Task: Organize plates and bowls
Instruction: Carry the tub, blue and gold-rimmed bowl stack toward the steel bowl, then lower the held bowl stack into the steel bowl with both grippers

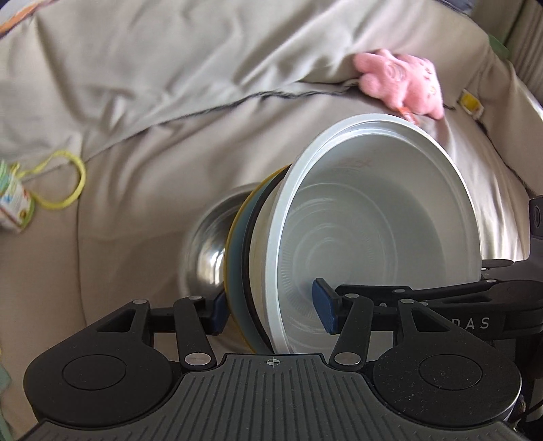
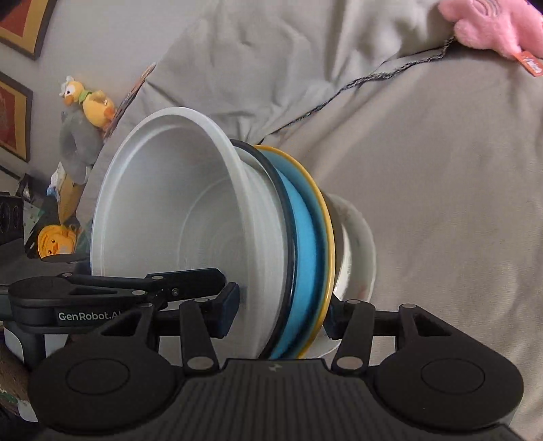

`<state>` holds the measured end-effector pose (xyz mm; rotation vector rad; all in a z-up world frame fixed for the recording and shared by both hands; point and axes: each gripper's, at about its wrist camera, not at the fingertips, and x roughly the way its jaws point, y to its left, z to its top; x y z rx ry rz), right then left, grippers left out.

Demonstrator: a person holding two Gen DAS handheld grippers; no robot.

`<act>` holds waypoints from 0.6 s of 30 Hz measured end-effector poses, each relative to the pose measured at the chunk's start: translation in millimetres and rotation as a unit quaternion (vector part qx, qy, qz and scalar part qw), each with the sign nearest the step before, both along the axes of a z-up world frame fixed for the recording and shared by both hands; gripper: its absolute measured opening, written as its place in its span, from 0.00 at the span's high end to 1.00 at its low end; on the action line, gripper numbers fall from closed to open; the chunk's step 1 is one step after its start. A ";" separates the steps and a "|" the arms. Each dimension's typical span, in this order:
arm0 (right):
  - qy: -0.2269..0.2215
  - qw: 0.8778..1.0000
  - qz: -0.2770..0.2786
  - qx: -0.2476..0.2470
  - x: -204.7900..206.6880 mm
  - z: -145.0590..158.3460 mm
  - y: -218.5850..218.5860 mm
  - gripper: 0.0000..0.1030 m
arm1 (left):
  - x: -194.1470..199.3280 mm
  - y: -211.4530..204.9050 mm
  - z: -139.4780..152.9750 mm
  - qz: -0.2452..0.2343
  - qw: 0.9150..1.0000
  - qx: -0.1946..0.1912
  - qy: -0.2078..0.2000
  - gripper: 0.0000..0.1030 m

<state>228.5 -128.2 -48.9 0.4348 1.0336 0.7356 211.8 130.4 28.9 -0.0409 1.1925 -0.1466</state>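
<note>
Stacked dishes (image 1: 356,220), held on edge over grey bedding (image 1: 152,101) near a pink plush (image 1: 400,81); we pinch them in both the left gripper (image 1: 271,305) and right gripper (image 2: 281,312).

steel bowl (image 1: 203,244) blurred, half-hidden | pink plush toy (image 2: 492,23) cut off by edge

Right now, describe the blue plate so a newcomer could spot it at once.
Start at the stack of dishes held on edge over the beige bed cover, clamped by both grippers. Behind the big white plastic bowl and a black-rimmed white dish sits the blue plate: the only blue piece, edged with a yellow rim.
</note>
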 end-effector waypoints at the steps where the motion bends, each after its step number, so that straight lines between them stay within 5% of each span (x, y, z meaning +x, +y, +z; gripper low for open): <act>1: 0.004 1.000 0.006 -0.007 -4.1 -0.4 8.1 0.51 | -0.9 7.9 -5.2 0.005 1.000 -0.007 0.004 0.46; 8: 0.030 0.997 0.017 -0.068 4.7 -13.8 50.2 0.51 | -5.2 50.0 -42.4 0.038 0.997 -0.068 0.000 0.46; 15: 0.045 0.992 0.019 -0.118 16.9 -14.6 67.1 0.51 | -12.9 34.8 -47.4 0.026 0.997 0.015 -0.076 0.57; 18: 0.057 0.990 0.014 -0.130 19.2 -15.3 67.8 0.50 | -13.5 44.8 -48.8 0.045 0.995 -0.011 -0.090 0.60</act>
